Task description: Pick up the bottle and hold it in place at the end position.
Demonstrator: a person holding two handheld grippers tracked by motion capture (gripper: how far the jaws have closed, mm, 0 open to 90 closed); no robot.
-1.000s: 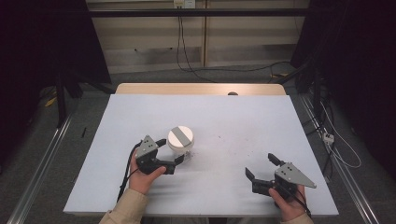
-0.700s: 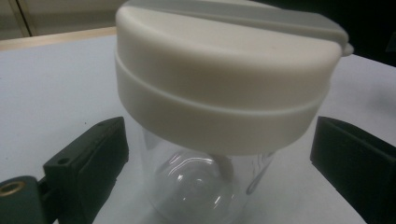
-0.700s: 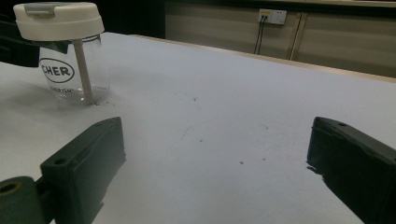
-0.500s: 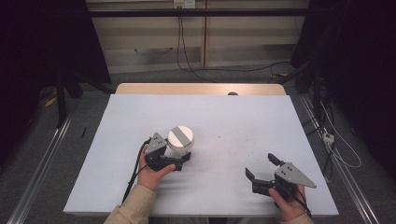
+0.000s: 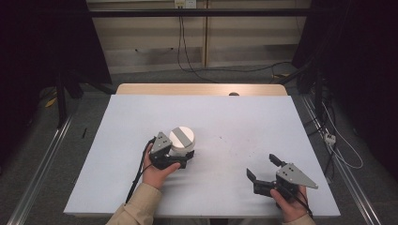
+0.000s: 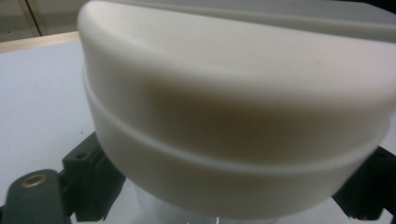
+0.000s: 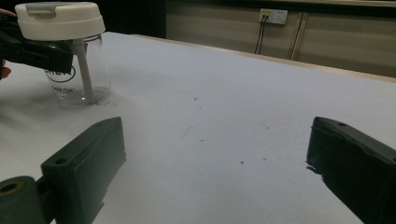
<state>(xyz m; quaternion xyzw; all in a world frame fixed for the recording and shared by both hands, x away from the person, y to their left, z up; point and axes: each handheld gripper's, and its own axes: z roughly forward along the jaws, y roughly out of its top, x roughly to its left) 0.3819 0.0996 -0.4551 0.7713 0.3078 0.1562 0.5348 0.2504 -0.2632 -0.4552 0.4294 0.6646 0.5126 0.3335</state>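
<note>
A clear jar with a white lid point(image 5: 182, 139) stands upright on the white table point(image 5: 234, 112), left of centre. My left gripper point(image 5: 184, 150) reaches in from the left and holds it just under the lid. Its jaws have just been closing with the jar between them. In the left gripper view the lid point(image 6: 233, 107) looms close, with a black jaw on each side against the glass below it. The right gripper view shows the jar point(image 7: 70, 51) far left, with printed lettering and a white stem inside. My right gripper point(image 5: 263, 167) rests open at the front right, nothing between its jaws point(image 7: 217, 154).
A wooden strip point(image 5: 202, 89) edges the table's far side. Beyond it are cables and a wall socket point(image 7: 273, 16). Metal rails run along the floor on both sides of the table. A few dark specks point(image 7: 201, 135) mark the table surface.
My left gripper moved right up to the jar, and its jaws came in around the jar under the lid. The right gripper stayed put.
</note>
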